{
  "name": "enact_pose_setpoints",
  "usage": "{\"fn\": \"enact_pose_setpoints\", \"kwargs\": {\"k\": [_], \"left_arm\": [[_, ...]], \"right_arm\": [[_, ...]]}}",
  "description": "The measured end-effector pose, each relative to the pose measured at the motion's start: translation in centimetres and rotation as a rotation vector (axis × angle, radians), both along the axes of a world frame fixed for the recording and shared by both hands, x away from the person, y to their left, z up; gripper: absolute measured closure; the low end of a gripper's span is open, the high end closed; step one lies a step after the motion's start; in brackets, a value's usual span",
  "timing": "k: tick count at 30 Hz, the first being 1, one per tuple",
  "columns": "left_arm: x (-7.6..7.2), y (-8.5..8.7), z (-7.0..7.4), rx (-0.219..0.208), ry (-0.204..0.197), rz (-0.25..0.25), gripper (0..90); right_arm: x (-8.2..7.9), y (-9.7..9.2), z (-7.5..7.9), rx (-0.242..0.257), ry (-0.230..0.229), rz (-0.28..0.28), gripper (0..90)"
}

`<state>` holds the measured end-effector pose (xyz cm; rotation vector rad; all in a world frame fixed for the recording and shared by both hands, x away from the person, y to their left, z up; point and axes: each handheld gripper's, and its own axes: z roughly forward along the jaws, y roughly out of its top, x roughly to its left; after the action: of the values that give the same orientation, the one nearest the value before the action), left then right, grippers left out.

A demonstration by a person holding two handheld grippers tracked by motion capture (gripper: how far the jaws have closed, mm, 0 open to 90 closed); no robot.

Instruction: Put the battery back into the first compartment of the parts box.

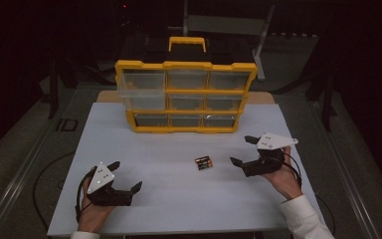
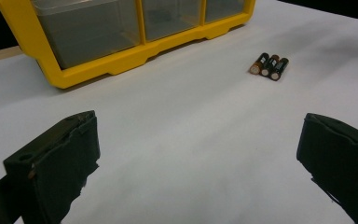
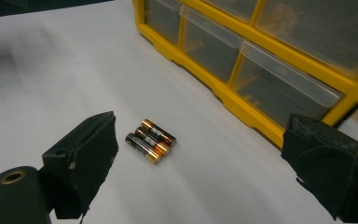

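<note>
Three black and copper batteries [image 1: 203, 163] lie side by side on the white table [image 1: 179, 209], in front of a yellow organizer [image 1: 185, 96] with clear drawers. My right gripper [image 1: 243, 150] hovers open just right of the batteries [image 3: 150, 139], nothing between its jaws. My left gripper [image 1: 126, 175] rests open at the near left of the table, well away from the batteries [image 2: 269, 66]. One top-left drawer [image 1: 140, 83] of the organizer sticks out slightly.
The organizer [image 2: 121, 56] stands upright at the far middle of the table, its yellow handle [image 1: 187, 44] on top. A metal stand [image 1: 229, 25] and dark floor lie beyond. Bare table surface [image 3: 51, 84] spreads between the two grippers.
</note>
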<state>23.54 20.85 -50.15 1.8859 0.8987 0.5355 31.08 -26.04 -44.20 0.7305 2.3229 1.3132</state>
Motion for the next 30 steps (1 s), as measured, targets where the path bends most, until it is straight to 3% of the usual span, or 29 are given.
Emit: {"fn": "enact_pose_setpoints", "kwargs": {"k": [13,14,17,20,30], "left_arm": [[0.0,0.1,0.0,-0.001,0.001,-0.003,0.1],[0.0,0.1,0.0,-0.001,0.001,-0.004,0.1],[0.0,0.1,0.0,-0.001,0.002,-0.004,0.1],[0.0,0.0,0.0,-0.003,0.002,-0.004,0.1],[-0.1,0.1,0.0,-0.003,0.003,-0.007,0.1]], "right_arm": [[3.8,2.8,1.9,-0.089,0.022,0.087,10.1],[4.4,3.3,2.1,-0.113,0.026,0.109,10.1],[4.7,3.6,2.2,-0.128,0.027,0.119,10.2],[6.1,5.2,2.7,-0.206,0.038,0.187,10.2],[8.5,7.8,1.8,-0.295,0.097,0.277,11.3]]}}
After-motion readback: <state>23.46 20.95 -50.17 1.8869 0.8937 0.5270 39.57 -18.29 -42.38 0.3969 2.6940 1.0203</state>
